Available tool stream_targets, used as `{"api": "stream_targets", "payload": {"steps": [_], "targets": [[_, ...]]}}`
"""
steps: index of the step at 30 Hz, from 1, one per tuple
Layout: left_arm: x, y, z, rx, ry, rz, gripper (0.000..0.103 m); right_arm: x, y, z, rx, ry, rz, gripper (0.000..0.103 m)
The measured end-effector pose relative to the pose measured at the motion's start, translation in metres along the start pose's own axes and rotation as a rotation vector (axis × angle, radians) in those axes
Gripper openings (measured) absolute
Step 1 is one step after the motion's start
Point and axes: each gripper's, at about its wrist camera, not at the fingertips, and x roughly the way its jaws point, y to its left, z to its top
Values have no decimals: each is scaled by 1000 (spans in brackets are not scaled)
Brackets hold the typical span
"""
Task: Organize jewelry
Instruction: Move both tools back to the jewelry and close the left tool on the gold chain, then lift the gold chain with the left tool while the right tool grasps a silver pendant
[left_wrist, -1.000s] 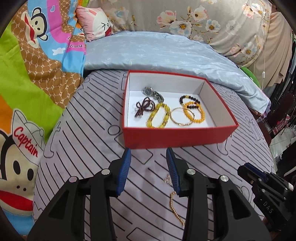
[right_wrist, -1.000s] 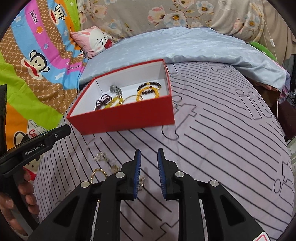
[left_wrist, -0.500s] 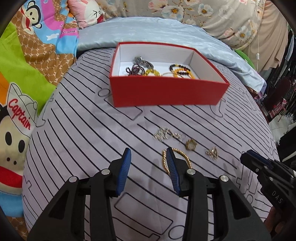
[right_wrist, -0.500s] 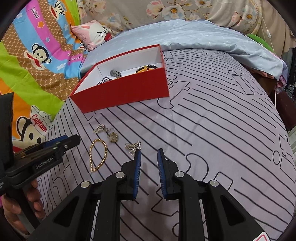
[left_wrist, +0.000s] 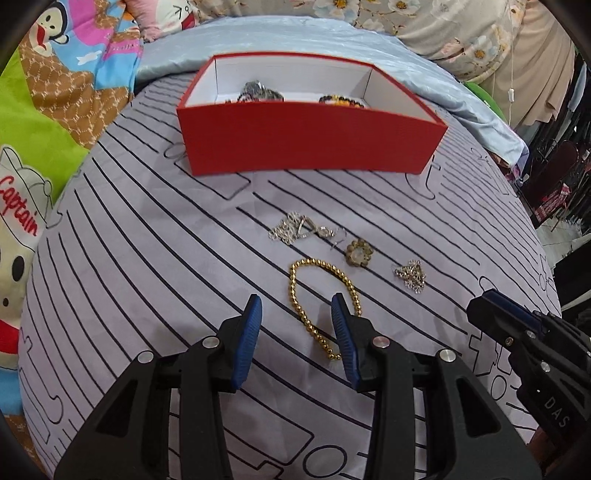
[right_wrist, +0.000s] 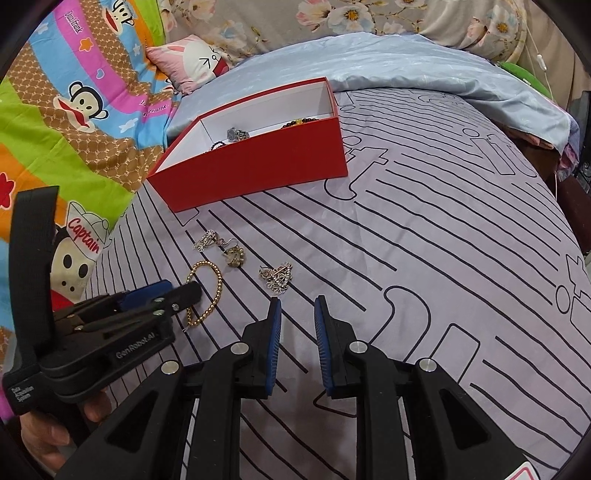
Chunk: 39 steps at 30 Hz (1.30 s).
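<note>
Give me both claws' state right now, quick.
Left claw: open, empty, poised over the gold bead bracelet.
Right claw: open, empty, near the silver earring.

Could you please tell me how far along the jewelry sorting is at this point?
Partly done: a watch and beaded bracelets already lie in the red box. In hand: nothing yet, though the open left gripper straddles the gold bead bracelet on the bedspread. Left: that bracelet, the silver cluster, the round gold piece and the filigree piece. The right gripper is open and empty.
</note>
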Motion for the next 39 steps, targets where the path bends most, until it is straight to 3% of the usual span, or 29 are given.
{"api": "stream_targets", "payload": {"steps": [4,8,12,39], "targets": [[1,-3,-1,16,-13,13,36,5,2,0,-2,8,7,19],[3,-2,-1,22,-13,12,10,10,4,1,-3,16,17,19],[3,0,0,29,-11,3,3,16,9,3,-10,22,22,19],[-2,16,-3,9,9,-24,3,50,24,21,-49,48,6,17]]}}
